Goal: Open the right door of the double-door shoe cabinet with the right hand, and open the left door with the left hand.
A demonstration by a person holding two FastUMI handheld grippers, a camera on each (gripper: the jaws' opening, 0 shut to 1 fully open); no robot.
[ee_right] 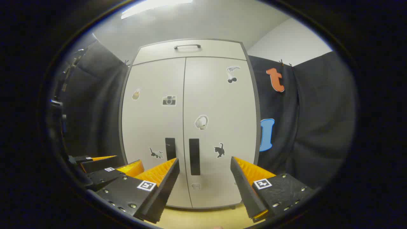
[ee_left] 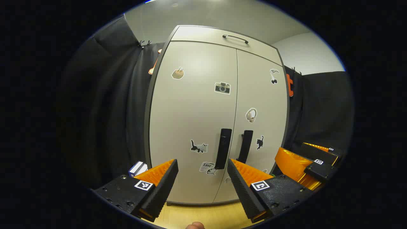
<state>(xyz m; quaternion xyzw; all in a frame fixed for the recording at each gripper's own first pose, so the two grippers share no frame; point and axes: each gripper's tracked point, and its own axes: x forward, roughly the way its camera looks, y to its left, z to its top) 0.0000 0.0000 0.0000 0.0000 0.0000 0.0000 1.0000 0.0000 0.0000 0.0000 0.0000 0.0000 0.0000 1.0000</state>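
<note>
Left gripper [ee_left: 202, 173]: fingers spread wide, nothing between them, touching nothing; aimed at the left door handle [ee_left: 223, 148] but short of it. Right gripper [ee_right: 205, 173]: likewise wide open and empty, pointed at the right door handle [ee_right: 194, 156], not in contact. Shoe cabinet [ee_right: 190, 47] stands ahead on the wooden floor [ee_left: 203, 214]; left door [ee_left: 190, 111] and right door [ee_right: 221, 127] both closed flush. Judgement: nothing done yet; both handles remain to be grasped and pulled, right first.
</note>
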